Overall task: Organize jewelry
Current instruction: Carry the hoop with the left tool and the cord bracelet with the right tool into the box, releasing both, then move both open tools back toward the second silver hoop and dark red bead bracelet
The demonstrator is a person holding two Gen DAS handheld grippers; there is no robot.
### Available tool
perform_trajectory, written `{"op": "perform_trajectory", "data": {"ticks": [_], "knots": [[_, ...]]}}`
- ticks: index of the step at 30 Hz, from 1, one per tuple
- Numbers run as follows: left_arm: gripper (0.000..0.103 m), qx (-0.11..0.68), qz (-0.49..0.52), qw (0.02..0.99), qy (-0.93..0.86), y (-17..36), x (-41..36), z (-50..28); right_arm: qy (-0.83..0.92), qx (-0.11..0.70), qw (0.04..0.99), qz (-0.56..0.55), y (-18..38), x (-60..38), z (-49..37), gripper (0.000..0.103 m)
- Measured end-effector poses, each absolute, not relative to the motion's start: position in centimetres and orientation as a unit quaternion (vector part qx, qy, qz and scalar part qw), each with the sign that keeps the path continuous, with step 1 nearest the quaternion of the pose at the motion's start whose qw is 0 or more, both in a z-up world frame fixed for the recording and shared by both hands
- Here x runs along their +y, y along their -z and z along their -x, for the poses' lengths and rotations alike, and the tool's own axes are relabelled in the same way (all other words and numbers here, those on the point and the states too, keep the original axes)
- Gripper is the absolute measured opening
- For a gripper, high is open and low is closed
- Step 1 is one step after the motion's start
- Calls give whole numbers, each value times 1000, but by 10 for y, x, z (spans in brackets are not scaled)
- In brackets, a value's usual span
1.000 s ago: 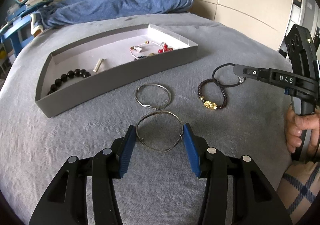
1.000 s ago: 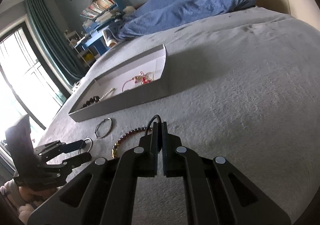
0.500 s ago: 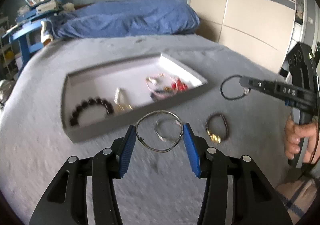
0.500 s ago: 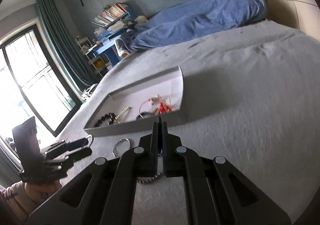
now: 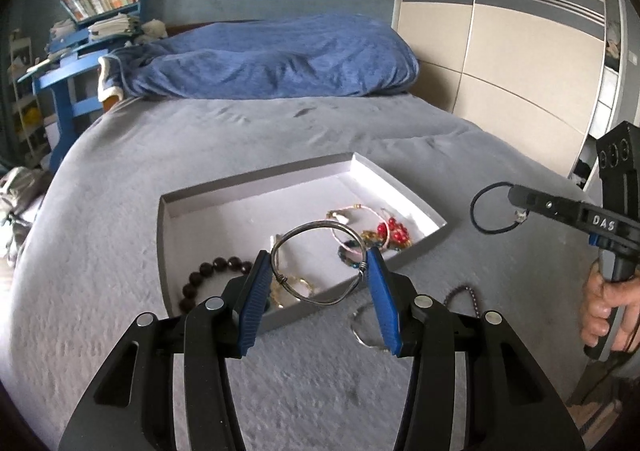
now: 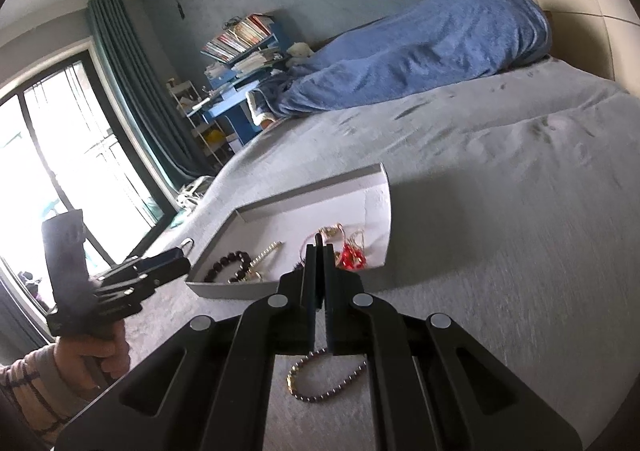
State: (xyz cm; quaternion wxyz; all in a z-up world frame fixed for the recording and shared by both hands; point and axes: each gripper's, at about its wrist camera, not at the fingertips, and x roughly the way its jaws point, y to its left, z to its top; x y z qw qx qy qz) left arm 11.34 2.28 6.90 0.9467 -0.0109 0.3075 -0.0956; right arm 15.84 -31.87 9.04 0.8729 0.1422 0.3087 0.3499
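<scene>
My left gripper is shut on a silver wire bangle and holds it in the air above the near edge of the grey tray. My right gripper is shut on a black cord bracelet, which hangs from its tip to the right of the tray. In the right wrist view only a bit of cord shows above the fingers. The tray holds a dark bead bracelet, red bead jewelry and other pieces. A second silver bangle and a beaded bracelet lie on the bed.
The grey bedspread stretches around the tray. A blue duvet is bunched at the head of the bed. A blue desk with books stands at the left. A wardrobe is at the right. A window is at the left.
Both grippers have risen from the bed and moved toward the tray. The left lifted the silver bangle off the bedspread; the right lifted the black cord bracelet.
</scene>
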Motion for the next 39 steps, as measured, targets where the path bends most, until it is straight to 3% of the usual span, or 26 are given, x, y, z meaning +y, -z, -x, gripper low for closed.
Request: {"op": "perform_trajectory", "data": {"ticks": [13, 28, 31, 33, 39], "knots": [[50, 314, 20, 946, 75, -65, 31, -151, -360, 307, 869, -143, -112, -309, -184, 3], [53, 364, 11, 930, 45, -23, 32, -192, -349, 395, 850, -11, -58, -198, -238, 4], [56, 360, 5, 932, 45, -23, 30, -189, -346, 396, 850, 19, -55, -190, -234, 15], [67, 354, -2, 934, 44, -25, 28, -185, -346, 389, 853, 28, -56, -189, -228, 38], [70, 335, 0, 941, 52, -37, 22, -168, -349, 370, 861, 12, -68, -205, -219, 42]]}}
